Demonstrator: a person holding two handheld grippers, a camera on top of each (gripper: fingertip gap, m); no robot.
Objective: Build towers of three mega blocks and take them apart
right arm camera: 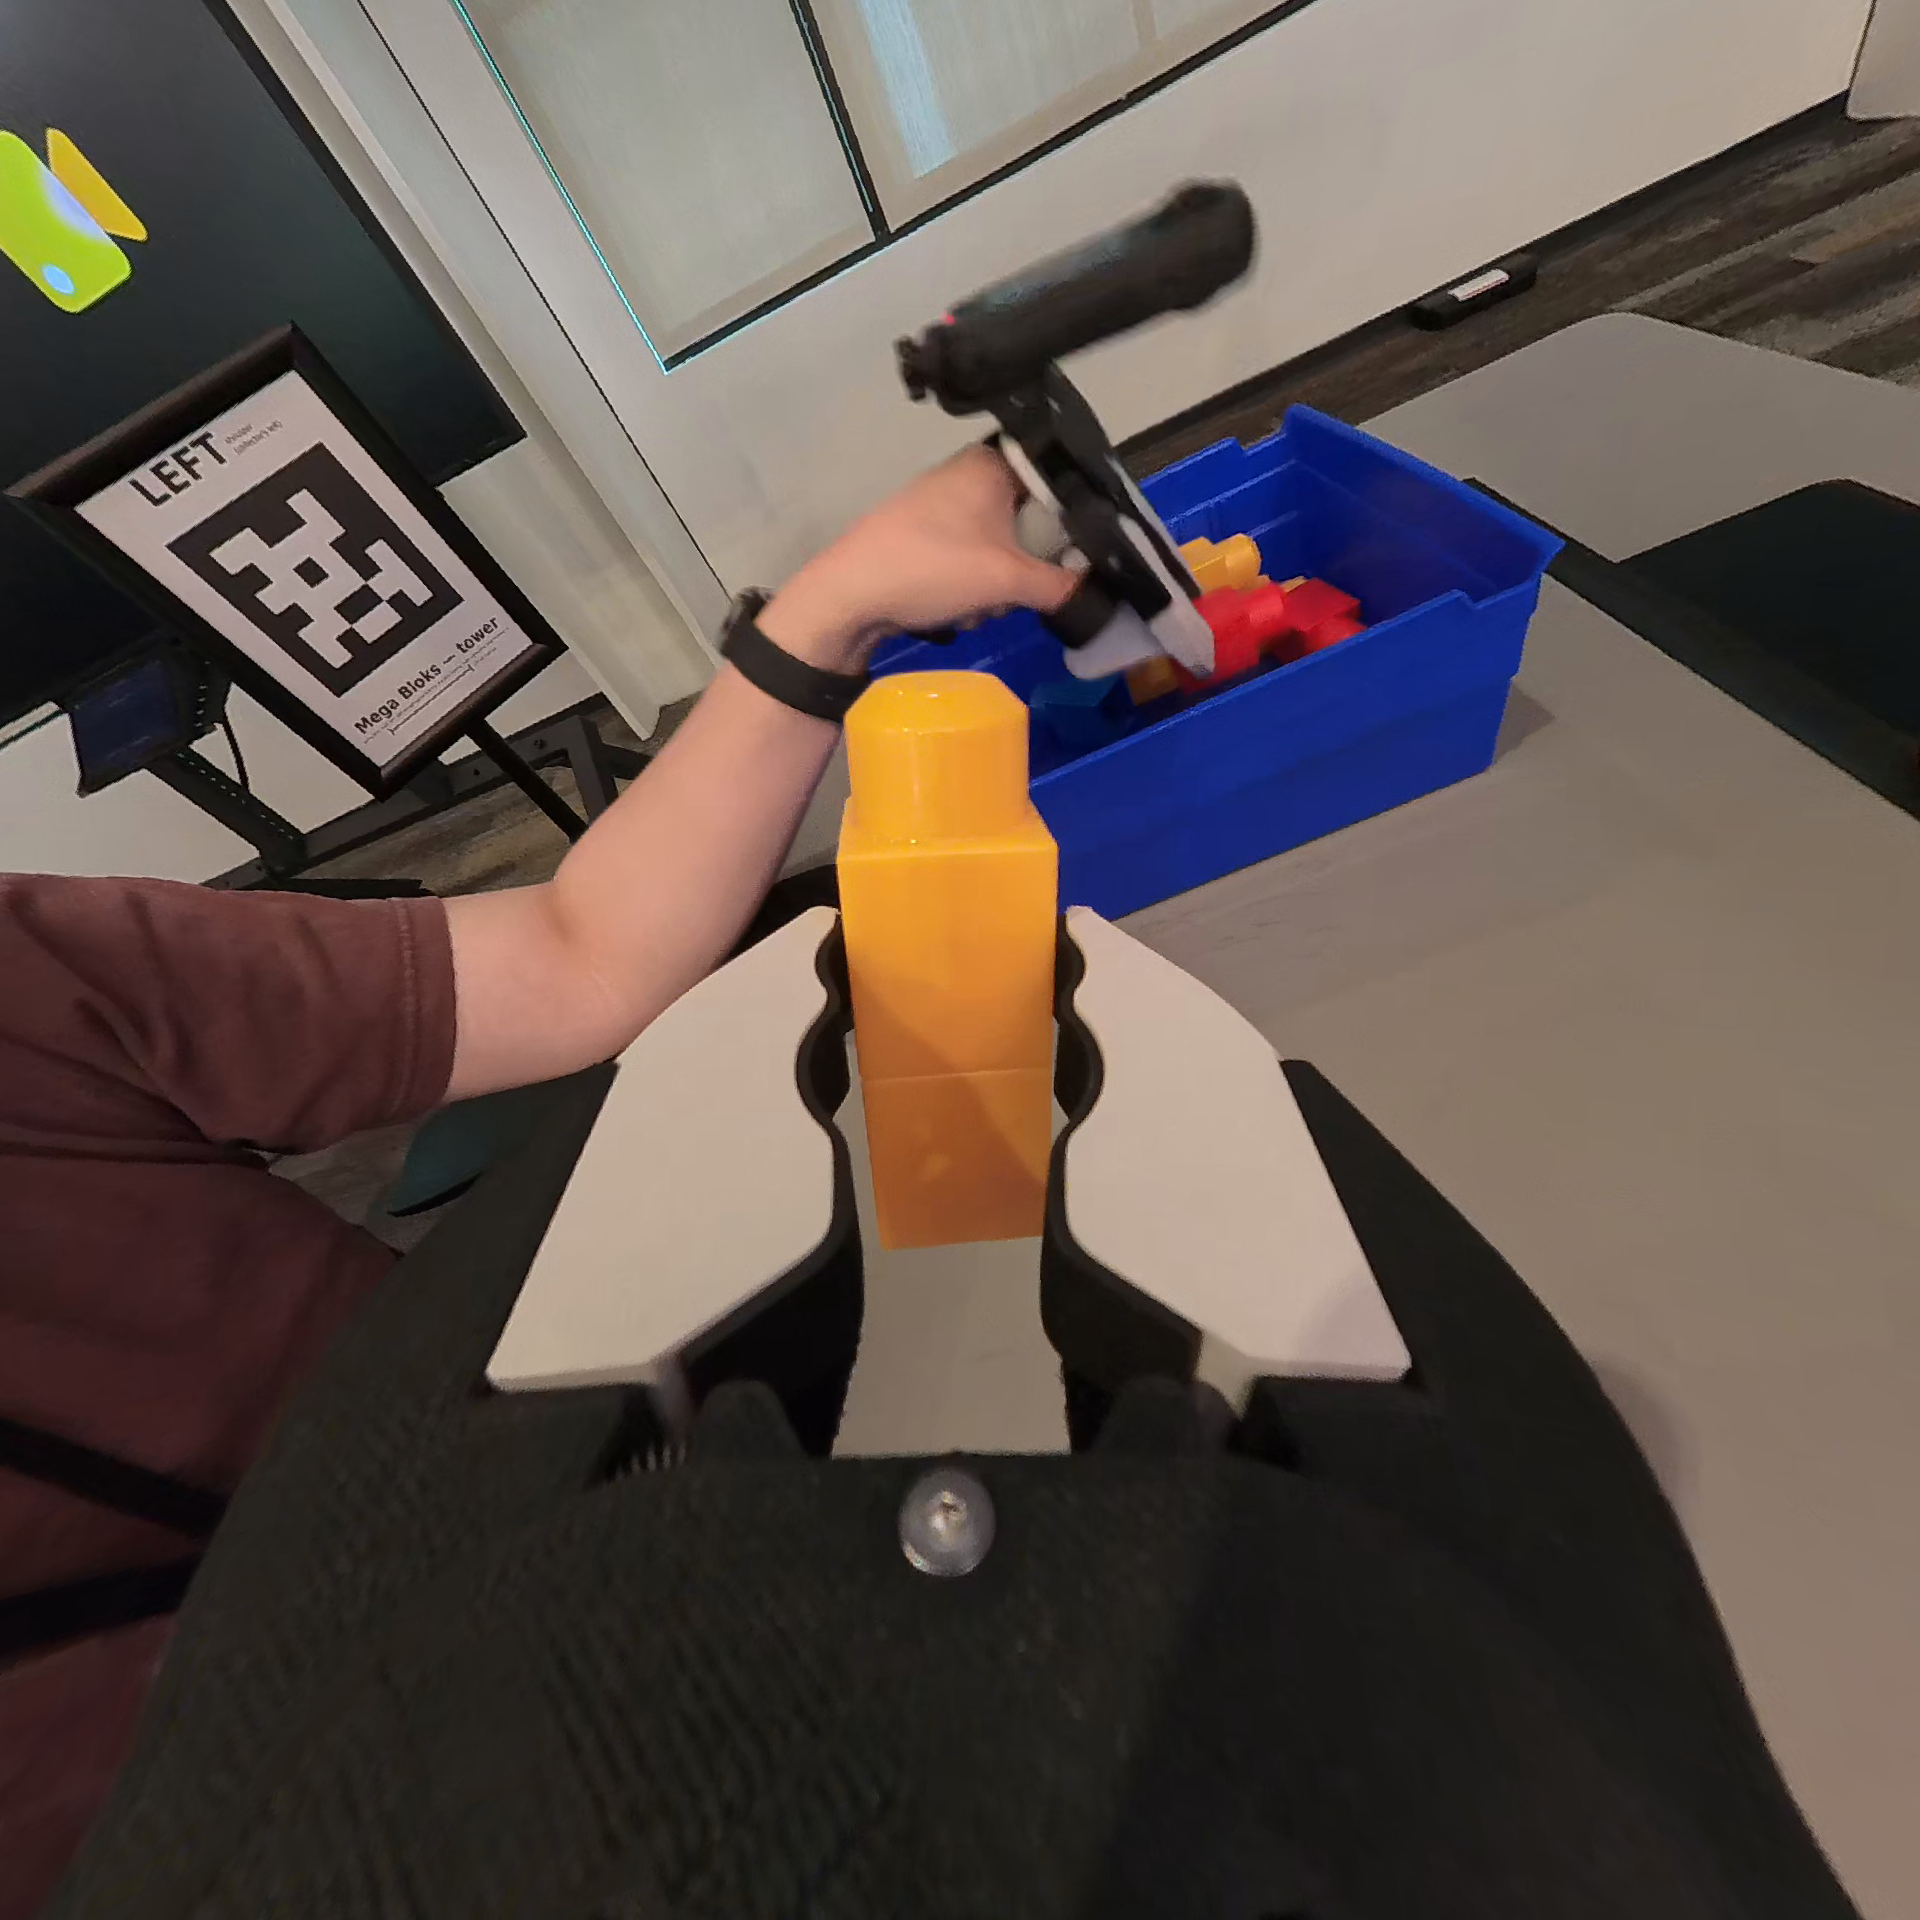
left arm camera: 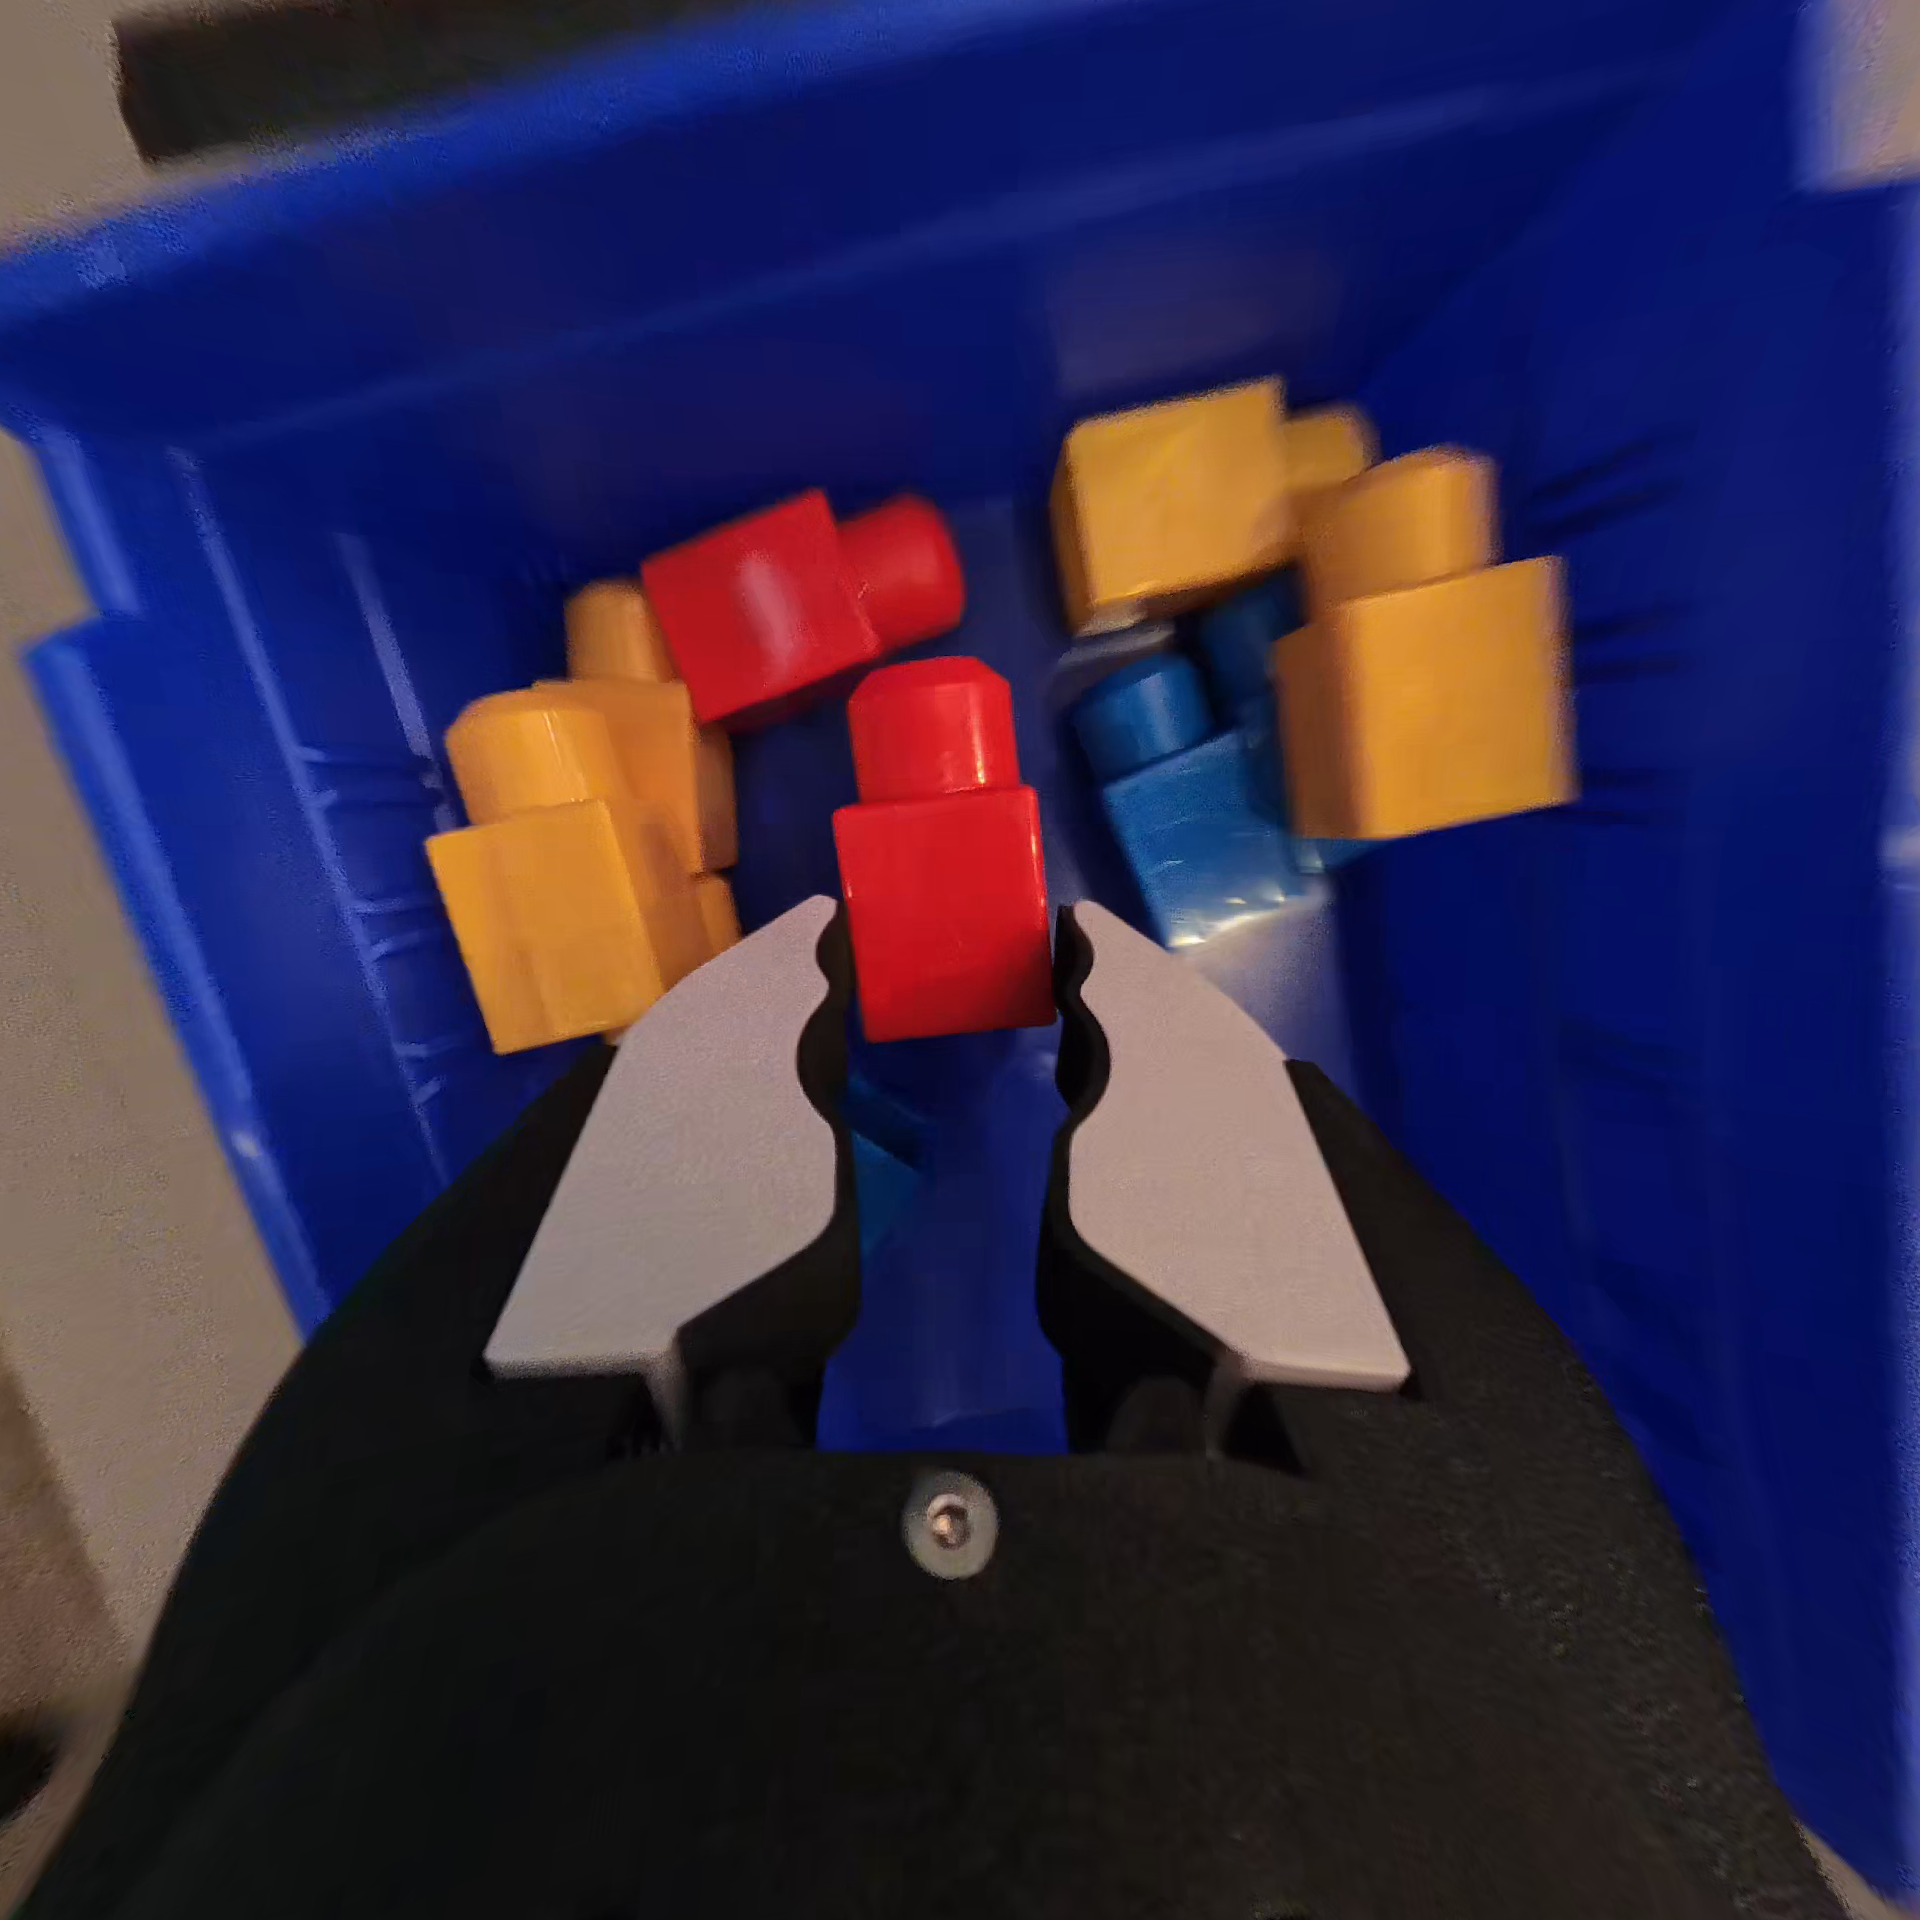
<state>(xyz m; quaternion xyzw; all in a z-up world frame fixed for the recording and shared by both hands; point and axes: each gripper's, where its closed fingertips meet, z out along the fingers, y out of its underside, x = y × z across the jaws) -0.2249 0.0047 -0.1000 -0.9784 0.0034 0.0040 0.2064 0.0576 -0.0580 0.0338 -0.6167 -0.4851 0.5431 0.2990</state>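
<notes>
L gripper point(left arm camera: 948, 935) clamps glossy red block point(left arm camera: 940, 904) — R gripper point(right arm camera: 948, 966) grips two-high orange stack point(right arm camera: 945, 997).

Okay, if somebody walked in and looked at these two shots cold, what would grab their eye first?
Probably the red block gripped between the left gripper's pads, over the blue bin of loose yellow, red and blue blocks. Next, the two-block yellow stack, stud up, clamped in the right gripper above the grey table. Behind it, a person's hand holds the other gripper down in the bin.
</notes>
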